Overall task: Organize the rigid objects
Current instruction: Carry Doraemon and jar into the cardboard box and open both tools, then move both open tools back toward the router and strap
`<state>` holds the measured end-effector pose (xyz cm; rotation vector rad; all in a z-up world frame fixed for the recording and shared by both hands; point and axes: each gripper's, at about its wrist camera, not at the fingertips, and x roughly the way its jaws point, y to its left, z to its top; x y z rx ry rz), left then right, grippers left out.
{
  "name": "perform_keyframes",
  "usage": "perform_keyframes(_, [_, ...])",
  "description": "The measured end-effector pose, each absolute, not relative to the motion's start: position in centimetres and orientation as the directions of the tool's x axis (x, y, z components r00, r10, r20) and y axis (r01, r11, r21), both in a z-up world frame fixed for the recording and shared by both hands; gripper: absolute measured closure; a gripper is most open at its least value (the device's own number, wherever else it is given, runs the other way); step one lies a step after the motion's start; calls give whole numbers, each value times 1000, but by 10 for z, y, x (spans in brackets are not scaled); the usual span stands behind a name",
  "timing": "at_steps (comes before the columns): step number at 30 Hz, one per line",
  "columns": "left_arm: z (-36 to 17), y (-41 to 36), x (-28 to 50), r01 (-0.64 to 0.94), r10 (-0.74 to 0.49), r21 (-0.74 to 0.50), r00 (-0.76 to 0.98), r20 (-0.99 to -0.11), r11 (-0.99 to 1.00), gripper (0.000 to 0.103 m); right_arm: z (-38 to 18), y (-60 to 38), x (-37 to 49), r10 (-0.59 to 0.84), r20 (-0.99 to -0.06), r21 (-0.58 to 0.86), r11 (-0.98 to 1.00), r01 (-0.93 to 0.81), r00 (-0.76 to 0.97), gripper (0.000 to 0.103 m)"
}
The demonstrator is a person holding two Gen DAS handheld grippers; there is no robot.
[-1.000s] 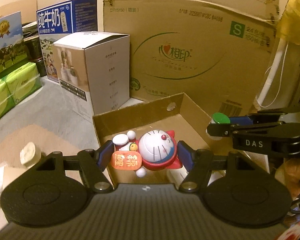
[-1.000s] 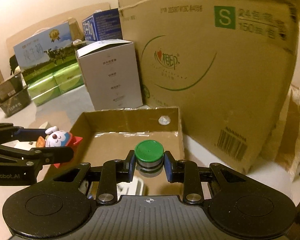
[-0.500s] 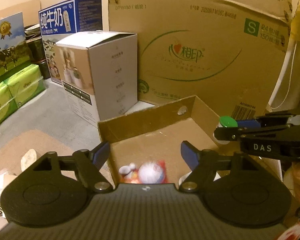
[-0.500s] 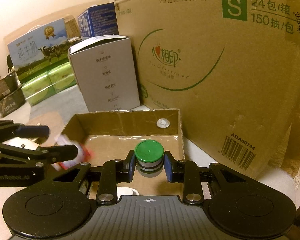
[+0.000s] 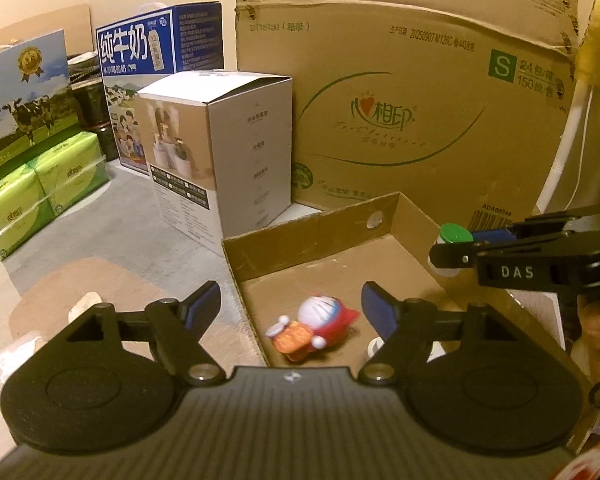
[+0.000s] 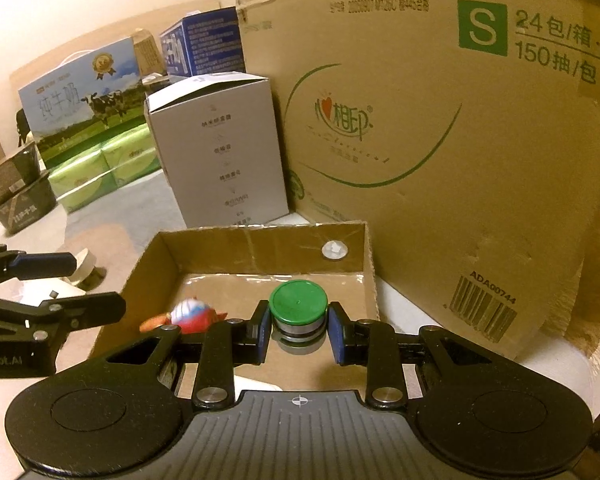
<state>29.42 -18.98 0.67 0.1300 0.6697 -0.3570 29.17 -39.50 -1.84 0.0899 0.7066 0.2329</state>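
The left hand-held gripper hangs with its 2 blue-padded fingers spread wide and nothing between them. Under the gap, a toy figure with a white round head and a red body lies tilted on the floor of a shallow cardboard tray, close to the tray's left wall and near its front edge. The toy looks a little blurred.

The right hand-held gripper is closed on a small jar with a green lid; its 2 pads press on the jar's sides just below the lid. The jar is above the tray's floor, toward the right half, and I cannot tell if it touches the floor. In the right wrist view the toy shows to the left of the jar, partly hidden behind a finger of that gripper.

The tray's back wall has 1 round hole with a white plug. Just behind the tray stand a white carton on the left and a big brown cardboard box on the right. Farther back left on the surface are a blue milk box, another milk box with cows and green tissue packs. Near the surface's left edge lies a small pale roll.
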Motion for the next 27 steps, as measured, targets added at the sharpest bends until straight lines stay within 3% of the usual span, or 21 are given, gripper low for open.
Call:
perform_keyframes(6, [7,-181,288,340,-259,10,736,-626,940,28,-18,-393,295,241,-628,169,970,-173,740,69])
perform_keyframes(8, [8,-176,285,332,-256,4,736,-626,943,28,-15,-394,291,237,-615,172,971,-166,752,50])
perform_keyframes(9, [9,-174,282,328,-256,0,736,-627,945,28,-13,-395,289,234,-611,174,972,-160,756,48])
perform_keyframes(27, [31,-122,181,250,-228,-54,745,-627,967,26,28,-353,179,214,-602,182,975,-129,770,40])
